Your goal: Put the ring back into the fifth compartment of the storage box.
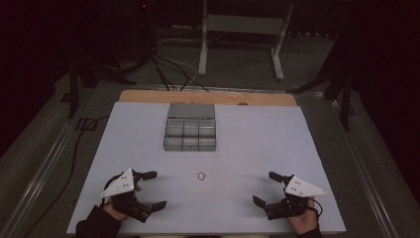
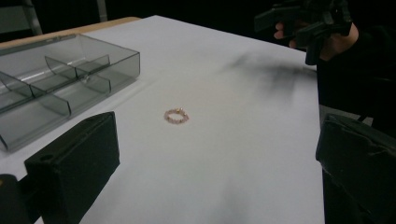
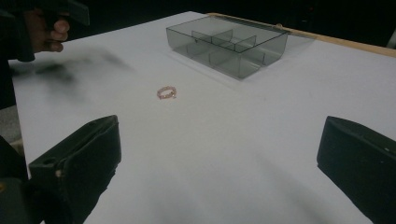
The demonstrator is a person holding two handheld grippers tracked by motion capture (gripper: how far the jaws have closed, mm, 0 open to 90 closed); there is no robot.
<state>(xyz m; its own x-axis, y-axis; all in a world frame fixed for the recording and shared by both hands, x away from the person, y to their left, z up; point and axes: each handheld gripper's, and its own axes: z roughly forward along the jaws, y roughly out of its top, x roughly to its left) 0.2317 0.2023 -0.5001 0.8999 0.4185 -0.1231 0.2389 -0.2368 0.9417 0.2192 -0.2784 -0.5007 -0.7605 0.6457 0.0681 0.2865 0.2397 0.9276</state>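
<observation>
A small pink beaded ring (image 1: pixel 201 175) lies on the white table (image 1: pixel 257 148) between my two grippers, also seen as the ring (image 2: pixel 176 115) and the ring (image 3: pixel 166 92). A clear grey divided box (image 1: pixel 190 127) stands farther back at the middle, with its compartments looking empty. My left gripper (image 1: pixel 154 189) rests near the front left, jaws wide apart with nothing between them. My right gripper (image 1: pixel 267 188) rests near the front right, likewise open and empty. Each is about a hand's width from the ring.
The box (image 2: pixel 56 79) sits to the left in the left gripper view, and the box (image 3: pixel 227 44) sits at the far middle in the right gripper view. A wooden strip (image 1: pixel 208 97) edges the table's far side. Cables and a metal stand (image 1: pixel 242 29) lie on the floor beyond.
</observation>
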